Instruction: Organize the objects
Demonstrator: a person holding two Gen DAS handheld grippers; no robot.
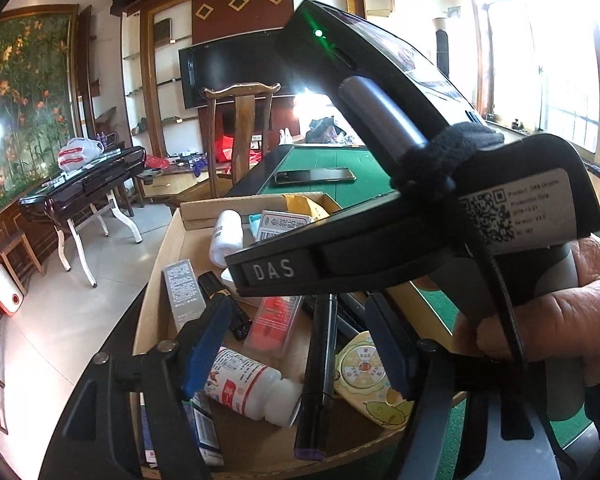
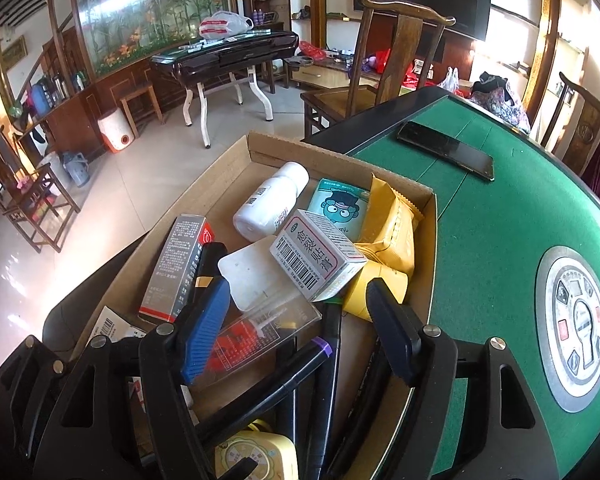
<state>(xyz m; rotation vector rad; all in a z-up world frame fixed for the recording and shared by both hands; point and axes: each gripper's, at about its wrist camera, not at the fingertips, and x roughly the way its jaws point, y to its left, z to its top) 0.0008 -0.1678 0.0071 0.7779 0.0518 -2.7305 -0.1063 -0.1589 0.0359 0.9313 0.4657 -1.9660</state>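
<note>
A cardboard box (image 1: 156, 292) (image 2: 236, 164) sits on the left edge of the green mahjong table (image 2: 488, 248). It holds several items: a white pill bottle (image 1: 256, 388), black markers (image 1: 320, 364), a yellow round-dial case (image 1: 364, 376), a clear red-printed case (image 2: 260, 328), a grey carton (image 2: 176, 268), a white barcode carton (image 2: 320, 260), a white bottle (image 2: 270, 200) and a yellow packet (image 2: 388, 232). My left gripper (image 1: 296, 344) is open and empty above the box. My right gripper (image 2: 296, 328) is open and empty over the box; its body (image 1: 440, 216) crosses the left wrist view.
A black phone (image 2: 446, 150) lies on the green felt beyond the box. The table's round control panel (image 2: 576, 332) is at the right. A wooden chair (image 2: 376, 64) stands behind the table. A dark folding table (image 2: 228, 56) stands across the tiled floor.
</note>
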